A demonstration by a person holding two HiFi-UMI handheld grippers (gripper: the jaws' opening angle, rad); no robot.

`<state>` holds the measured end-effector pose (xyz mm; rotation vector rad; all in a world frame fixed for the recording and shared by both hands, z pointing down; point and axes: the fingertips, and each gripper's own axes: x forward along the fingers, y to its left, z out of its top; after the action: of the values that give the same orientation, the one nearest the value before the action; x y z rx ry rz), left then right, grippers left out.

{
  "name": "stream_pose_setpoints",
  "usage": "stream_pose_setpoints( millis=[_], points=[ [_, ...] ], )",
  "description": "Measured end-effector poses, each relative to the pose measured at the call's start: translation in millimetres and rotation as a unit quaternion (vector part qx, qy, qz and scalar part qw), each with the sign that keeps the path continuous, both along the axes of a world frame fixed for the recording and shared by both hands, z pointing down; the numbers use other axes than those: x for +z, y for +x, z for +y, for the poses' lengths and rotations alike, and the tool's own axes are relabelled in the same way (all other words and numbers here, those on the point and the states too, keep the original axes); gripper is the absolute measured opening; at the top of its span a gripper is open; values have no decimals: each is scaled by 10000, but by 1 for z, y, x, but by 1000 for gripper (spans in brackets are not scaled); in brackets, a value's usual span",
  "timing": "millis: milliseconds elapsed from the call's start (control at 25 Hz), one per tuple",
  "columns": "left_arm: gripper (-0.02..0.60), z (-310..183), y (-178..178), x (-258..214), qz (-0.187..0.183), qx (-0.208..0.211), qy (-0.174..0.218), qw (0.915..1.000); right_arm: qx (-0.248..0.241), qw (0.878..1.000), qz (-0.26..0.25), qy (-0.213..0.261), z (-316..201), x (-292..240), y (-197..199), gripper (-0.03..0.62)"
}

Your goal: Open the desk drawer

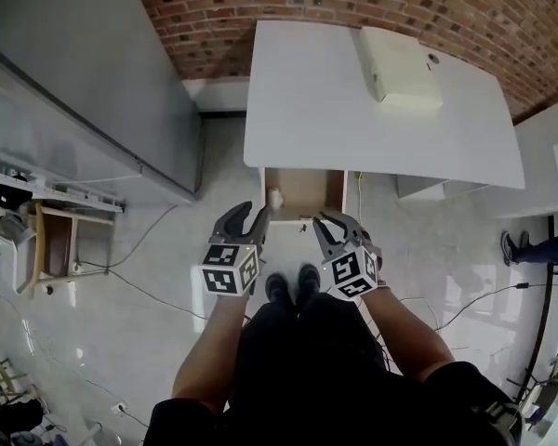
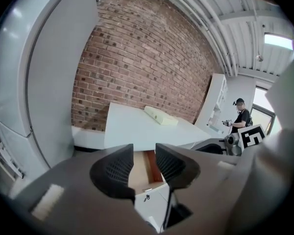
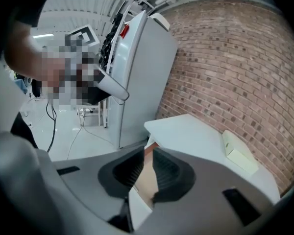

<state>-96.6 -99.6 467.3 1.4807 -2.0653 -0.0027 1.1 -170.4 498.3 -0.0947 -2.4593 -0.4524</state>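
Now I see the drawer (image 1: 302,193) standing open under the white surface (image 1: 307,110); the left gripper (image 1: 249,219) and right gripper (image 1: 333,227) hover before it, fingers parted, empty.

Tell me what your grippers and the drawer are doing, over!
Left gripper open, empty. Right gripper open, by the drawer front. Drawer pulled out. Nothing in the way.
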Motion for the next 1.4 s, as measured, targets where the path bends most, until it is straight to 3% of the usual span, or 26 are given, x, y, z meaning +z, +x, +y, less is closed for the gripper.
stream_pose_setpoints(
  millis=[280,640,920,1160,1400],
  points=[
    [110,16,-9,-23,50,115,55,9999,380,9983,-36,-448,8,-34,8,15],
    [75,11,-18,-43,-79,275,15,9996,534,9956,-189,-743,-6,-62,17,15],
    [49,-14,-12,-67,-249,125,32,9996,637,9953,-317,-655,-55,-74,40,15],
    [38,-47,5,-95,-432,-6,-24,9991,658,9923,-617,-846,-111,-98,55,15],
    [31,-81,16,-121,-692,-279,-32,9972,364,9888,-859,-1167,-156,-116,60,15]
  ],
)
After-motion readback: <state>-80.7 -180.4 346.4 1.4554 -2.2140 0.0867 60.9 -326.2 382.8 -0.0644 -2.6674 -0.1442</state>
